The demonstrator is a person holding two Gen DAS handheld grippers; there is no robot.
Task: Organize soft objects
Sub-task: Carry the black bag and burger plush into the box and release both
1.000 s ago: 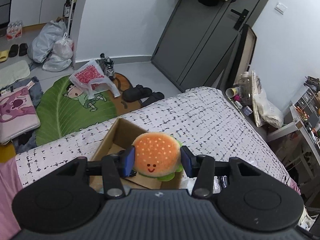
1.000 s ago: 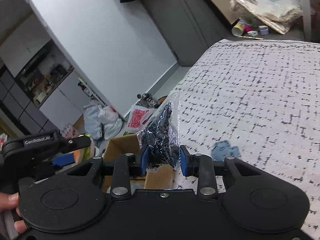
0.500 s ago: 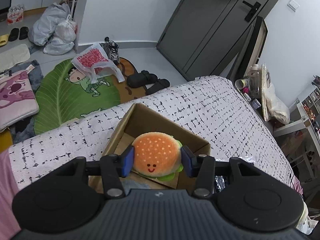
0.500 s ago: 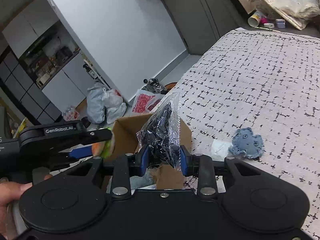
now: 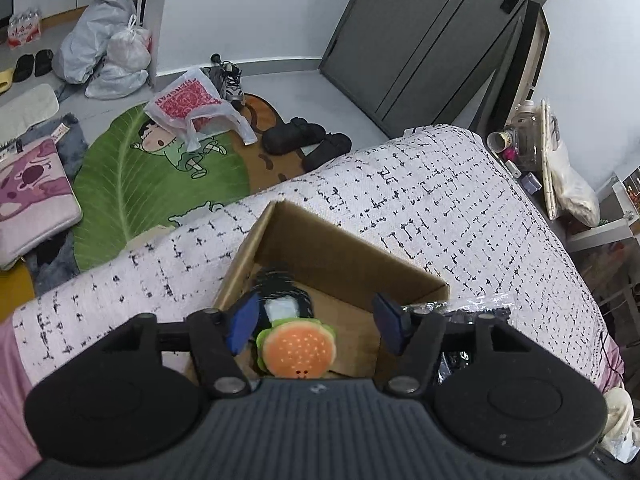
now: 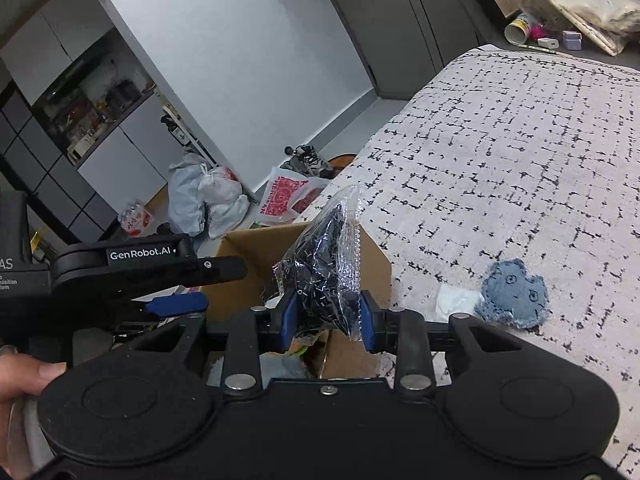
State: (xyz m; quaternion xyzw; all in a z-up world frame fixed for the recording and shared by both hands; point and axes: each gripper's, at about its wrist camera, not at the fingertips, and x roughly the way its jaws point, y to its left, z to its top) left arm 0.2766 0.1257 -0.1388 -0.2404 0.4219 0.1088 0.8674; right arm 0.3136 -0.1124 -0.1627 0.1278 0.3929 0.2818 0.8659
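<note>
An open cardboard box (image 5: pixel 352 256) stands on the patterned bed. My left gripper (image 5: pixel 316 322) hovers over it with its jaws opening. The burger plush (image 5: pixel 298 350) lies loose below and between them in the box, clear of both pads. A black-and-white soft item (image 5: pixel 282 294) lies deeper in the box. My right gripper (image 6: pixel 327 318) is shut on a clear bag of small black pieces (image 6: pixel 322 272), held above the box's (image 6: pixel 260 248) near corner. The left gripper (image 6: pixel 176 304) shows at the left of the right wrist view. A blue denim plush (image 6: pixel 514 300) and a white scrap (image 6: pixel 454 302) lie on the bed.
A person's hand (image 6: pixel 20 380) holds the left tool. Beyond the bed's edge the floor holds a green leaf rug (image 5: pixel 160 184), black slippers (image 5: pixel 308 140), plastic bags (image 5: pixel 108 48) and a pink cushion (image 5: pixel 28 196). Clutter lines the wall beside a grey door (image 5: pixel 432 36).
The left jaws have spread and the burger plush has dropped out of them into the box. Both grippers have moved closer over the box; the right still holds its bag.
</note>
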